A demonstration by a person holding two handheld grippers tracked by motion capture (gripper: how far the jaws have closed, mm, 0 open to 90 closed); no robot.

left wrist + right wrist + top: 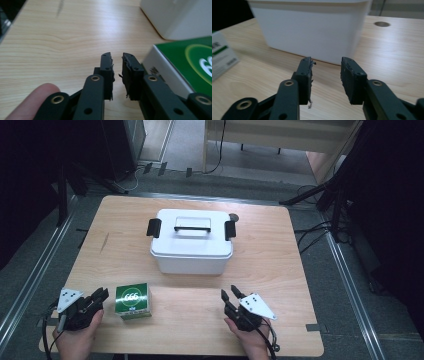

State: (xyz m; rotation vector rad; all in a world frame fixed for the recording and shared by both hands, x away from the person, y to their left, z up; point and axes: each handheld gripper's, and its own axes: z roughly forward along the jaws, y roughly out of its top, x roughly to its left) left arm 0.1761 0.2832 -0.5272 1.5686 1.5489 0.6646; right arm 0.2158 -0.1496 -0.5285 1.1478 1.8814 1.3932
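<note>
A white lidded storage box [191,251] with black side clasps and a top handle stands mid-table. A small green carton [133,301] sits near the front left. My left gripper [102,293] rests just left of the carton, held in a hand. In the left gripper view its jaws [117,55] stand a narrow gap apart with nothing between them, and the carton [185,62] lies close on their right. My right gripper [229,292] is at the front right, pointing toward the white box [312,30]. Its jaws [327,61] are open and hold nothing.
The wooden table [280,270] has a small round hole [234,217] behind the box's right clasp. Dark stands, cables and a grey floor surround the table. A light wooden bench stands at the back.
</note>
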